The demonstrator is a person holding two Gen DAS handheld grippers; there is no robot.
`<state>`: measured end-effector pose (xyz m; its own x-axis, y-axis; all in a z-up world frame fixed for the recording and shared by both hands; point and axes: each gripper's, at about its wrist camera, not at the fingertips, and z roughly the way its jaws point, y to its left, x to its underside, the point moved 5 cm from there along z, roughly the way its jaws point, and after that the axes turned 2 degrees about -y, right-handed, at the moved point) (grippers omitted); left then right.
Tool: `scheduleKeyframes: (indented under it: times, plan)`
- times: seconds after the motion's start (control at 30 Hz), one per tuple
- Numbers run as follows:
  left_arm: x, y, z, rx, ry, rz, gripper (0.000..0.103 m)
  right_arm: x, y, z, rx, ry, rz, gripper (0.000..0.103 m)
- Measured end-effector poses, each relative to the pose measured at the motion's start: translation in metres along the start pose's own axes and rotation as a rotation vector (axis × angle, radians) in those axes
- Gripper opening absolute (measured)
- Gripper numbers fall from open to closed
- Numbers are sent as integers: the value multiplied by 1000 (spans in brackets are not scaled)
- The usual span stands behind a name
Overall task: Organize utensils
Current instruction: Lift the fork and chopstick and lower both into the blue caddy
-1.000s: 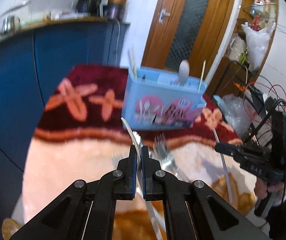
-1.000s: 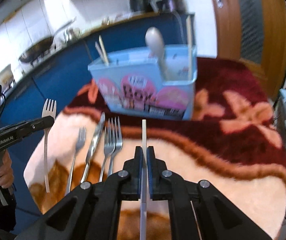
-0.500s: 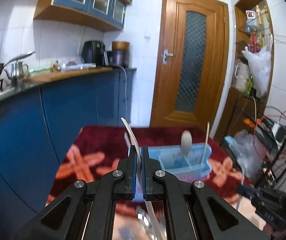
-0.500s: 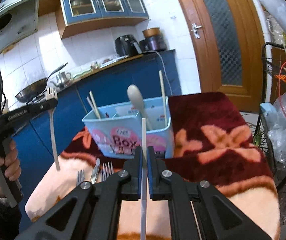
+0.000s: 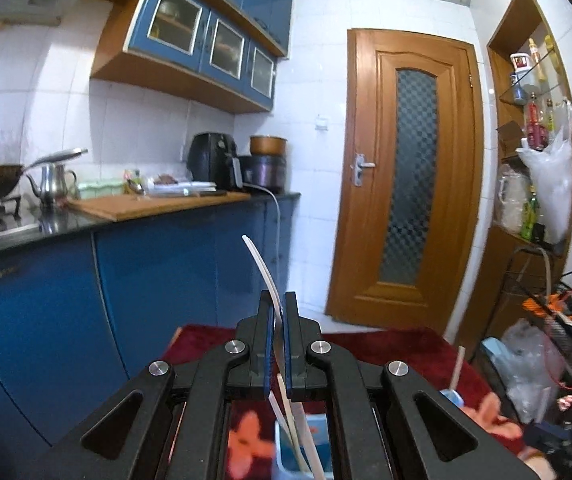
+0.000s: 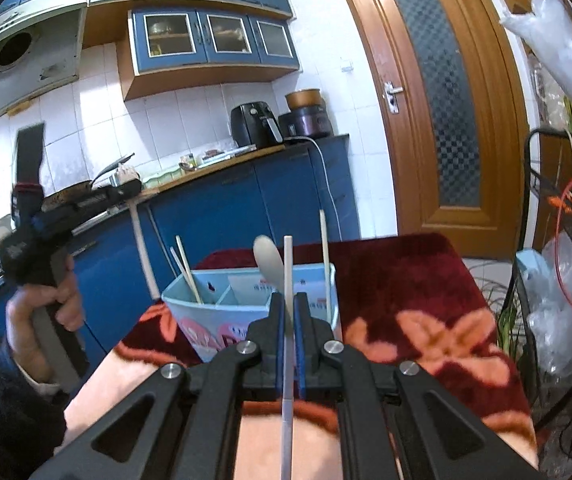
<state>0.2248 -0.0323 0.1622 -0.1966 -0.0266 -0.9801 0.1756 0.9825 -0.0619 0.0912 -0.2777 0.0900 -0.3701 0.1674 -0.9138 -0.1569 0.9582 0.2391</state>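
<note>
Left gripper (image 5: 277,312): jaws pressed together on a white plastic fork (image 5: 261,264), seen edge-on; its thin curved strip rises above the pads and its lower end hangs down behind them. In the right wrist view the same gripper (image 6: 125,192) is carried by a hand (image 6: 45,312) in a dark sleeve, with the white fork handle (image 6: 143,248) hanging down to just left of the box.

Right gripper (image 6: 289,320): jaws pressed together on 1 white chopstick (image 6: 288,272), held upright, running above and below the pads.

Light blue utensil box (image 6: 221,312): compartmented, pink print on its front, standing on the table straight ahead of the right gripper. Contents: 2 pale chopsticks (image 6: 189,272) leaning in the left compartment; 1 wooden spoon (image 6: 266,256), bowl up, near the middle; 1 pale chopstick (image 6: 325,248) upright at the right end. In the left wrist view the box (image 5: 286,452) lies low, partly hidden by the gripper frame.

Table cover (image 6: 406,280): plush cloth, dark red with orange flowers, cream nearer the camera.

Surroundings: blue kitchen cabinets (image 5: 165,280), wooden door (image 5: 406,180).
</note>
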Motion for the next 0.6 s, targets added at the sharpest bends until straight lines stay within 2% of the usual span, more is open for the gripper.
scheduleKeyframes:
  times: [0.13, 0.33, 0.5, 0.6]
  plan:
    - [9, 0, 18, -31, -19, 13, 4, -23, 4, 0, 11, -60, -29, 6]
    - [39, -1, 38, 1, 46, 2, 4, -57, 9, 10, 49, -157, -93, 6]
    - [57, -2, 49, 27, 84, -11, 4, -66, 11, 36, 141, -226, -149, 6]
    - [63, -4, 47, 20, 61, 14, 4, -67, 9, 54, 154, -244, -142, 6]
